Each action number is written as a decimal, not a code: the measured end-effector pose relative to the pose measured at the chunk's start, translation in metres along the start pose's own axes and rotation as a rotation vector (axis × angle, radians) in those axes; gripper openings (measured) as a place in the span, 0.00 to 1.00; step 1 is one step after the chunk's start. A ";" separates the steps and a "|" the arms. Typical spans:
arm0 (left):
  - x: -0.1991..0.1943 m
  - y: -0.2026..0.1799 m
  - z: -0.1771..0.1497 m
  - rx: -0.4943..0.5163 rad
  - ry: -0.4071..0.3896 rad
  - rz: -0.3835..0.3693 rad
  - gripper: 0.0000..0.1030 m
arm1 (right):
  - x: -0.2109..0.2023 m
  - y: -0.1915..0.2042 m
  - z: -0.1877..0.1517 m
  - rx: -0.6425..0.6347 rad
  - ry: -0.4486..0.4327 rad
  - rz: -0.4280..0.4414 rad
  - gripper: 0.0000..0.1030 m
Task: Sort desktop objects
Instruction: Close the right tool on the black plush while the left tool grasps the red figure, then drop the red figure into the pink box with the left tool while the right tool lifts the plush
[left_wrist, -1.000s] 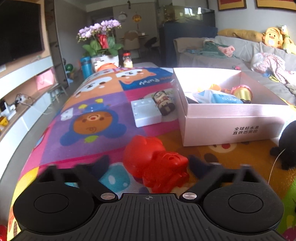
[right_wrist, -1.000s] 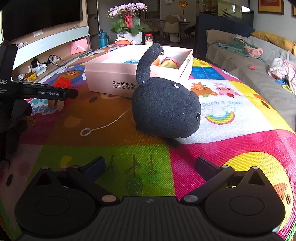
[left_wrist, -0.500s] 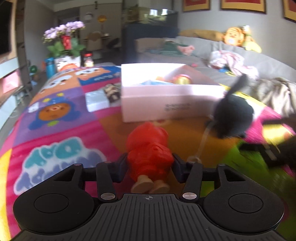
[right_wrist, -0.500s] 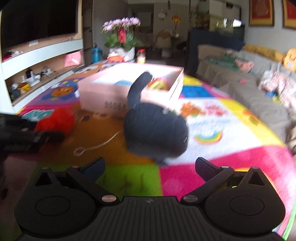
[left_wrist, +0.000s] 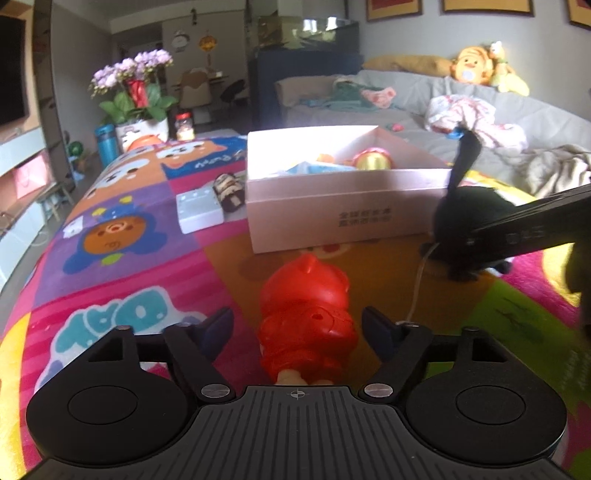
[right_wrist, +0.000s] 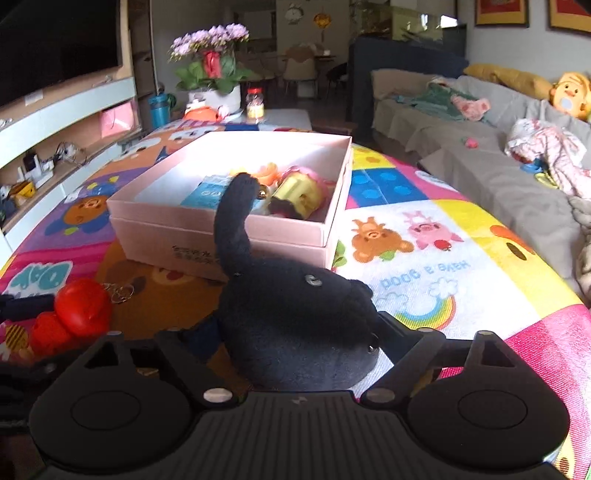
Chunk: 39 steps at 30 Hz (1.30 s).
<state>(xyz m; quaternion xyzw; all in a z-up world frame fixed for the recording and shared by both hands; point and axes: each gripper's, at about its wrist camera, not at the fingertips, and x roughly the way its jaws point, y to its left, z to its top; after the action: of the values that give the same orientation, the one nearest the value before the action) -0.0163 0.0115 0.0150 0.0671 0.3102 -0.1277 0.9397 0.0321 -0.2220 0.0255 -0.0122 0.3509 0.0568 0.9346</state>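
Black plush (right_wrist: 295, 325) perhaps hiding right jaws

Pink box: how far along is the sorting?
Done: yellow toy and blue packet in the pink box. In hand: left gripper, jaws just opening, straddles the red toy; right gripper, jaws just closing, around the black plush. Left: both, plus white case and small figure.

A grey sofa (right_wrist: 461, 147) ran along the right, a television (right_wrist: 55, 48) hung left, and potted flowers (right_wrist: 208, 55) stood far under soft daylight.
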 end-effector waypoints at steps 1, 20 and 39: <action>0.002 0.000 0.000 0.002 0.004 0.004 0.62 | -0.003 -0.001 0.000 -0.001 0.001 0.004 0.83; -0.048 -0.010 0.080 0.126 -0.281 0.042 0.51 | -0.171 -0.042 0.050 -0.033 -0.437 0.105 0.82; 0.047 0.018 0.065 0.026 -0.182 0.002 0.93 | -0.101 -0.059 0.089 0.034 -0.337 0.087 0.82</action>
<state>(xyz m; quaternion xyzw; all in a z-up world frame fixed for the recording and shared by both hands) 0.0618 0.0058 0.0393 0.0679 0.2216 -0.1362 0.9632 0.0212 -0.2848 0.1581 0.0284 0.1905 0.0925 0.9769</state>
